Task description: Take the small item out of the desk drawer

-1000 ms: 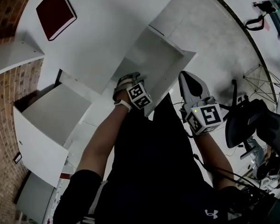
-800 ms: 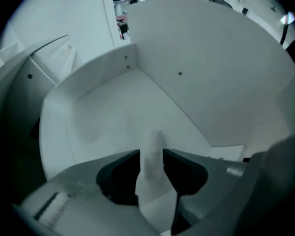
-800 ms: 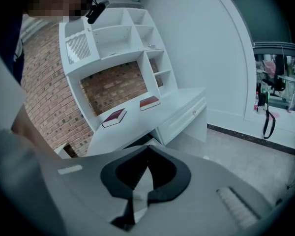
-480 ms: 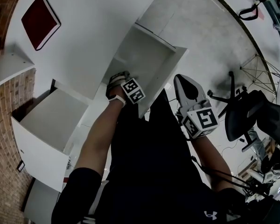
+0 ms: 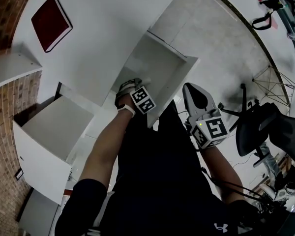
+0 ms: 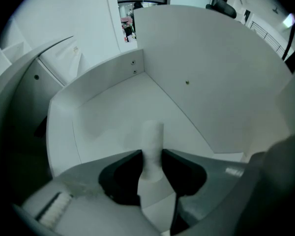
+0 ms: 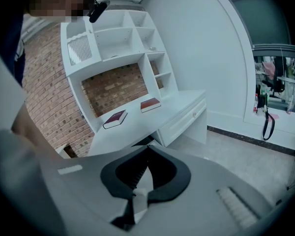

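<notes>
White Under Armour logo (image 5: 220, 227) on the person's black shirt (image 5: 157, 181)

The right gripper (image 7: 147, 151) has its jaws closed, tips touching. Beyond stands a white desk (image 7: 160, 113) with a dark red book (image 7: 115, 118) and a second book (image 7: 150, 104) to its right, a shelf unit (image 7: 115, 36) above, and a brick wall (image 7: 44, 95) behind.

the left gripper (image 6: 151, 155) has brought its jaws nearer together; they are closing now against the small white cylinder (image 6: 152, 132) inside the open white desk drawer (image 6: 108, 107).
</notes>
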Demonstrator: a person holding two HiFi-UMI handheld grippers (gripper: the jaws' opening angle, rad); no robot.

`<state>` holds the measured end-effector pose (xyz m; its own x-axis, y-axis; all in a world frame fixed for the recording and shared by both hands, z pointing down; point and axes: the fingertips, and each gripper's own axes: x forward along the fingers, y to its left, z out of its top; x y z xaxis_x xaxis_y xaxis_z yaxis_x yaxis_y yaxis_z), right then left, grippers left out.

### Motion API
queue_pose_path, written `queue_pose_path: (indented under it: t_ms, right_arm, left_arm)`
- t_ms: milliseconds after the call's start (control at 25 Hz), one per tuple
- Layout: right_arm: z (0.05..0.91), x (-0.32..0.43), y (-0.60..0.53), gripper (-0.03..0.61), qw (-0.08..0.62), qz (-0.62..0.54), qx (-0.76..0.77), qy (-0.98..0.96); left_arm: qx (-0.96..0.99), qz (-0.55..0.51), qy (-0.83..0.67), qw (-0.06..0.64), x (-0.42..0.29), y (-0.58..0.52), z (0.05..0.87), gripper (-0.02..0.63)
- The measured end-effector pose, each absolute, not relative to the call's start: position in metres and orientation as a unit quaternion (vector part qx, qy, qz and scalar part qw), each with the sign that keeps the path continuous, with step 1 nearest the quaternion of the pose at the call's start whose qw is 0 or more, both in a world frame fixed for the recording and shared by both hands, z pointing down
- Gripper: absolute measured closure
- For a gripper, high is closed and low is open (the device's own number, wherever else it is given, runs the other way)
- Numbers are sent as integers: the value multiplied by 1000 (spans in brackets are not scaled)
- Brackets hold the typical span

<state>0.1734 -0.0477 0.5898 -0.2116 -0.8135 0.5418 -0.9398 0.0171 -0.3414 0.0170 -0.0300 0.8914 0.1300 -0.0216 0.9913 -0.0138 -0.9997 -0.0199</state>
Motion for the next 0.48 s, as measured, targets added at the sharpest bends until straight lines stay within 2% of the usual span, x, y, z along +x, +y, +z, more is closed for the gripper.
queue_pose_path:
  t_ms: [480]
  right_arm:
    - [564, 157, -64, 575, 88, 295, 602, -736]
  left_arm:
    - [-808, -581, 89, -42, 41, -48, 815, 477]
